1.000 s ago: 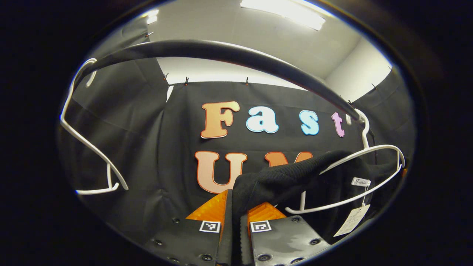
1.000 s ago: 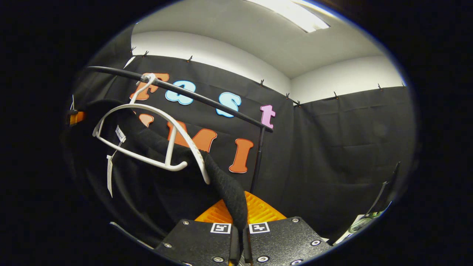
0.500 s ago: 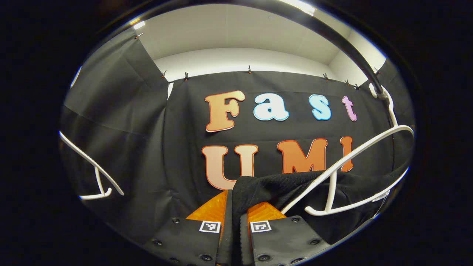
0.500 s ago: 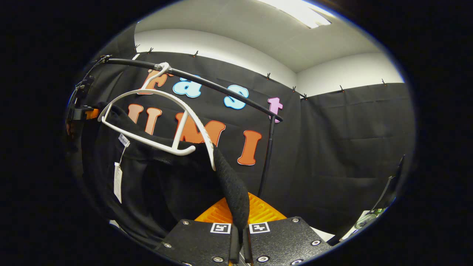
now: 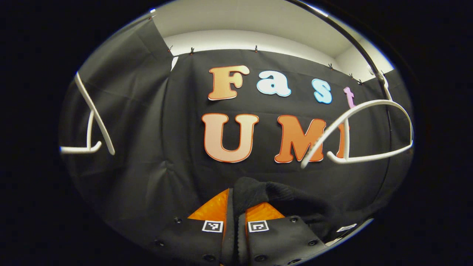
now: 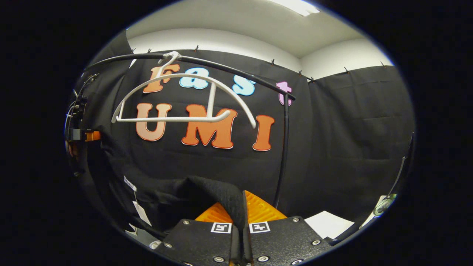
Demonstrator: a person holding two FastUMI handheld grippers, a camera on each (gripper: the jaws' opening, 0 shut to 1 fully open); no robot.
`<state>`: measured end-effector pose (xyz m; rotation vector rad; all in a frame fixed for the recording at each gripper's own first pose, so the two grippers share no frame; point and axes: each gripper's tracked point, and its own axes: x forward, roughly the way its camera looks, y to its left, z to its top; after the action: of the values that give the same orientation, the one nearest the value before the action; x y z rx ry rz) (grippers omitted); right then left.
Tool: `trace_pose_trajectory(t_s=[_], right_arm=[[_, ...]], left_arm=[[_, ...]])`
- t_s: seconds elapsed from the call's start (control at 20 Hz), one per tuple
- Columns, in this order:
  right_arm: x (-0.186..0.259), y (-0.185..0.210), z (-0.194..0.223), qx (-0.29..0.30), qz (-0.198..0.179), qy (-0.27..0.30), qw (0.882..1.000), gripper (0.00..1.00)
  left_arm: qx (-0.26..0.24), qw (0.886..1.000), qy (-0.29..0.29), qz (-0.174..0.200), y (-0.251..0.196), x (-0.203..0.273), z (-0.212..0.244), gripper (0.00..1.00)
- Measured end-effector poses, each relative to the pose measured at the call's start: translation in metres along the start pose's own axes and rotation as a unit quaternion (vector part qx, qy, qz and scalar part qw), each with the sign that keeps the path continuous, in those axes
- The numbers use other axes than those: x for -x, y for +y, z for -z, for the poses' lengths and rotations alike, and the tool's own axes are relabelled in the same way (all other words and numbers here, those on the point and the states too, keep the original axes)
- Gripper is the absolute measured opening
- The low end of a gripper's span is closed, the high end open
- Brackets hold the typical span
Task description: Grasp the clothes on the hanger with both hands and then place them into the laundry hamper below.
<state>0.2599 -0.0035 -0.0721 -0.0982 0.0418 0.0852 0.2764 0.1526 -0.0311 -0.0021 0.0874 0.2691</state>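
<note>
A black knitted garment hangs free below a bare white hanger, held at both ends. My left gripper is shut on one shoulder of it. In the right gripper view the same garment sags from my right gripper, which is shut on its other shoulder. The white hanger stays hooked on the black rail above. Paper tags dangle from the cloth. The left gripper and the hand holding it sit at the far left of the right gripper view.
A second white hanger hangs at the left in the left gripper view. The rail's upright post stands just right of the garment. A white sheet lies low at the right. Black cloth walls close the booth.
Both grippers have come down with the garment. It has slipped off the white hanger, which now hangs bare above. The rail has risen in both views.
</note>
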Motion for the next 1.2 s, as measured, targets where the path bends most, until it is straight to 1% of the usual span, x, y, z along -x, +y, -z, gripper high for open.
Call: trace_pose_trajectory(t_s=[0.05, 0.15, 0.3, 0.4, 0.55, 0.6, 0.65, 0.7, 0.75, 0.85, 1.0, 1.1, 1.2], right_arm=[[0.005, 0.012, -0.008, 0.01, -0.013, -0.014, 1.0, 0.02], [0.012, 0.044, -0.016, 0.03, -0.039, -0.017, 0.999, 0.02], [0.02, 0.075, -0.015, 0.029, -0.076, -0.011, 0.997, 0.03], [0.027, 0.096, -0.009, 0.026, -0.096, -0.002, 0.995, 0.03], [0.026, 0.13, 0.007, 0.017, -0.127, 0.021, 0.992, 0.04], [0.029, 0.142, 0.016, 0.013, -0.138, 0.03, 0.99, 0.04], [0.032, 0.153, 0.026, 0.009, -0.149, 0.04, 0.988, 0.04], [0.034, 0.166, 0.036, 0.004, -0.161, 0.051, 0.986, 0.04], [0.038, 0.178, 0.048, -0.001, -0.172, 0.064, 0.983, 0.04], [0.041, 0.2, 0.077, -0.01, -0.185, 0.093, 0.978, 0.05], [0.05, 0.221, 0.128, -0.023, -0.198, 0.149, 0.969, 0.05], [0.055, 0.235, 0.169, -0.027, -0.208, 0.191, 0.959, 0.08], [0.061, 0.239, 0.215, -0.021, -0.207, 0.241, 0.948, 0.08]], left_arm=[[-0.008, 1.0, 0.001, 0.002, -0.001, 0.007, 0.009, 0.1], [-0.017, 1.0, 0.011, 0.011, -0.007, 0.023, 0.03, 0.1], [-0.021, 0.999, 0.026, 0.026, -0.016, 0.05, 0.047, 0.11], [-0.018, 0.999, 0.034, 0.037, -0.023, 0.065, 0.055, 0.11], [-0.014, 0.996, 0.055, 0.062, -0.034, 0.086, 0.075, 0.11], [-0.015, 0.995, 0.061, 0.073, -0.041, 0.093, 0.082, 0.11], [-0.017, 0.994, 0.068, 0.083, -0.046, 0.098, 0.091, 0.13], [-0.018, 0.992, 0.078, 0.093, -0.053, 0.103, 0.101, 0.11], [-0.018, 0.991, 0.091, 0.101, -0.057, 0.107, 0.115, 0.11], [-0.016, 0.985, 0.128, 0.117, -0.071, 0.116, 0.146, 0.11], [-0.021, 0.973, 0.188, 0.131, -0.087, 0.126, 0.205, 0.11], [-0.016, 0.956, 0.259, 0.137, -0.092, 0.139, 0.251, 0.1], [-0.017, 0.941, 0.308, 0.14, -0.098, 0.152, 0.292, 0.11]])
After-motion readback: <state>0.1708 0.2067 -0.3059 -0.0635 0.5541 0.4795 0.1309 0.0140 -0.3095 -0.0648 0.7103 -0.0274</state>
